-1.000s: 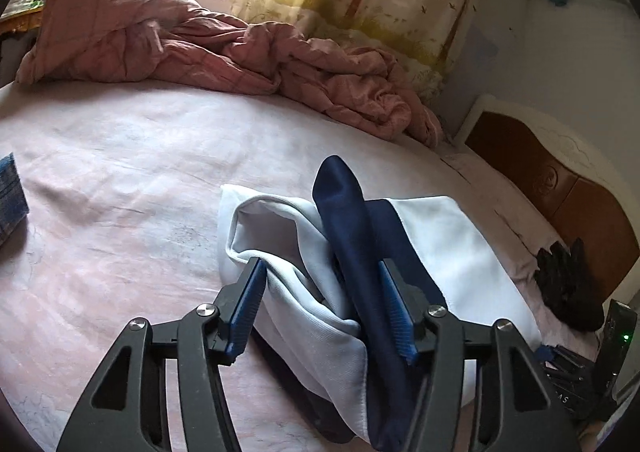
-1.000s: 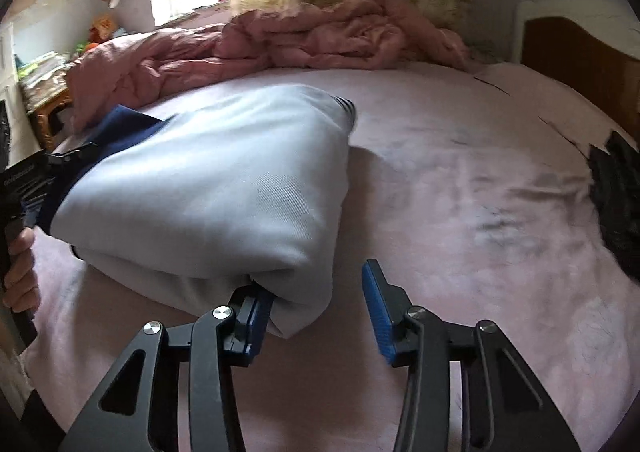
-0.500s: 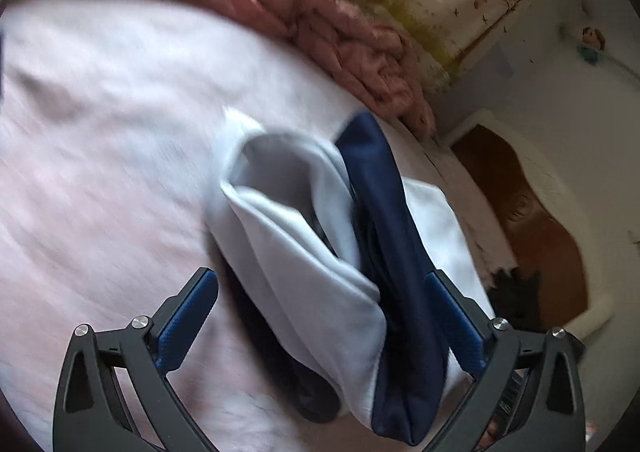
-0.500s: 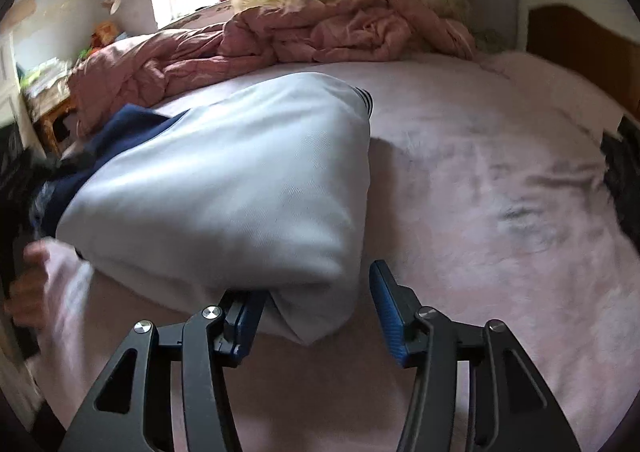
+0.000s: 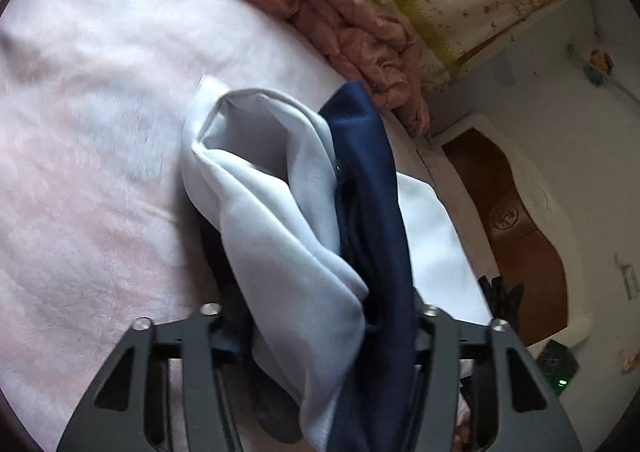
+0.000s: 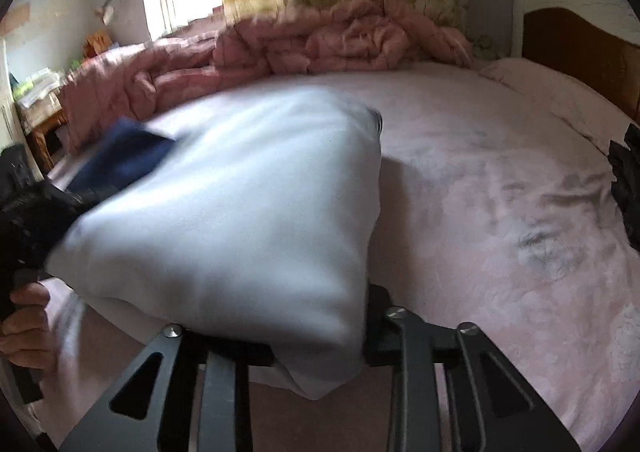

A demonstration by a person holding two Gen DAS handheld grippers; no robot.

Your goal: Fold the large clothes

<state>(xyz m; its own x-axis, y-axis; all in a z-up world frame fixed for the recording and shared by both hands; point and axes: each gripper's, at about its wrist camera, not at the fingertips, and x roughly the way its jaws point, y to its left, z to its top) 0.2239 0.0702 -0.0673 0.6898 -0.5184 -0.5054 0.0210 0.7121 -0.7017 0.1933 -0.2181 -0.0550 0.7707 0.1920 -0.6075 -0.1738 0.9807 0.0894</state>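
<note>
Pink bed (image 6: 500, 180), rumpled quilt (image 6: 320, 40) behind; both grippers' jaws closing on the folded garment (image 6: 240, 212).

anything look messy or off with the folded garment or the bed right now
The folded white and navy garment gapes open at the left gripper end, its layers bunched, not flat. Both grippers' jaws are closing with its fabric between them. The pink quilt lies crumpled at the bed's far edge, and the sheet has a dark smudge.
</note>
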